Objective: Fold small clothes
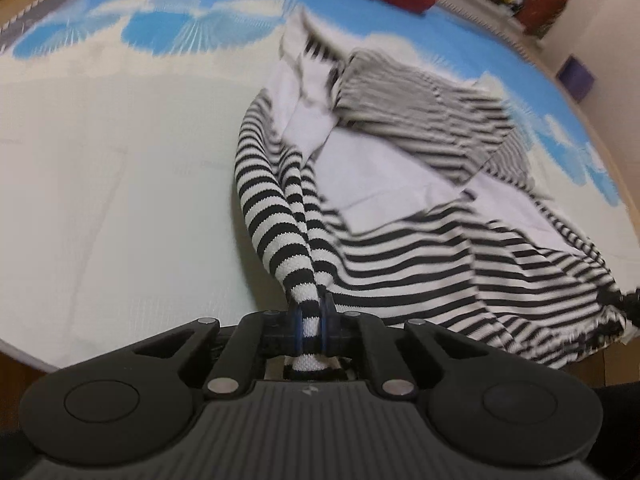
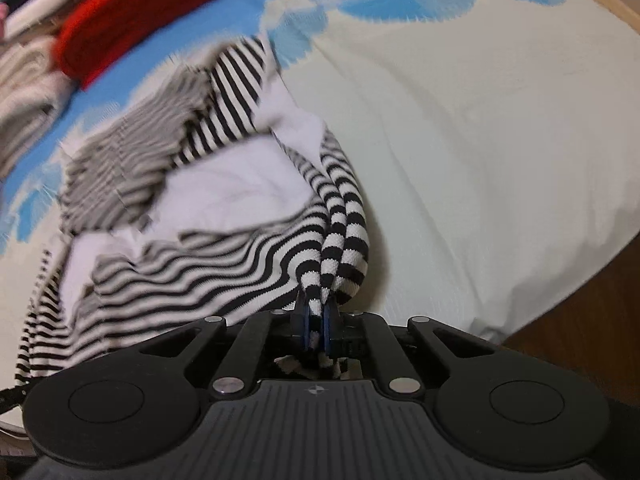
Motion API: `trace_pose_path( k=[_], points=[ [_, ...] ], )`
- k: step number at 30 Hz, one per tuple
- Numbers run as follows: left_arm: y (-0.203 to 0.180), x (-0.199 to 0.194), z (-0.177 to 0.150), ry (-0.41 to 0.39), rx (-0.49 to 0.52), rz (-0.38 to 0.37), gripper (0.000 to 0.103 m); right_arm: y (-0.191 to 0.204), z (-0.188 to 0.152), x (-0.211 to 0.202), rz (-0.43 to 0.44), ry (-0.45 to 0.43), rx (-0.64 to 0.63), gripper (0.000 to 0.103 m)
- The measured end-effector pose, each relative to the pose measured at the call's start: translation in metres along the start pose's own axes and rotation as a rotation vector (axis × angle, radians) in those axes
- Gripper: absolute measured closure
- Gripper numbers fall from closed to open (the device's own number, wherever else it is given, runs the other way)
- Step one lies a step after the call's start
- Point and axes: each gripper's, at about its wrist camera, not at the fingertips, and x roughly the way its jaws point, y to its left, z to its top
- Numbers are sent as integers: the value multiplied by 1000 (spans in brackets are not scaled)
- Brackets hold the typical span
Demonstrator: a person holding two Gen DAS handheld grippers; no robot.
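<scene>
A black-and-white striped garment (image 1: 404,248) with white panels lies rumpled on the bed. My left gripper (image 1: 311,312) is shut on a bunched corner of it at its left edge, and the cloth rises taut into the jaws. My right gripper (image 2: 316,316) is shut on another bunched corner of the same striped garment (image 2: 208,264) at its right edge. The far part of the garment is blurred in both views.
The bed has a pale sheet (image 1: 120,184) with a blue-and-white pattern at the far side. A red folded cloth (image 2: 136,12) and other stacked clothes (image 2: 24,80) lie at the back. The bed edge and wooden floor (image 2: 580,320) show at the right.
</scene>
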Motion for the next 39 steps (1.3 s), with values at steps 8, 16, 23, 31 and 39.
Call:
trace_pose_path(
  k=[8,16,23,31,39],
  points=[
    [-2,-71,7,-98,52,-85,96,-2,17,-65,147,-141,-47,98],
    [1,-156,6,-113,78,-223,96,2,2,-163,235,-185,-145,98],
    [14,-89,74,-48,-30,-248,96,-2,42,-125,220,-145,-45,98],
    [31,58,169,40,-157,-205,95,42,136,12,167,-71,-66,98],
    [44,122,194,121,-293,-233,90,38,160,112,157,25,39,97]
  ],
)
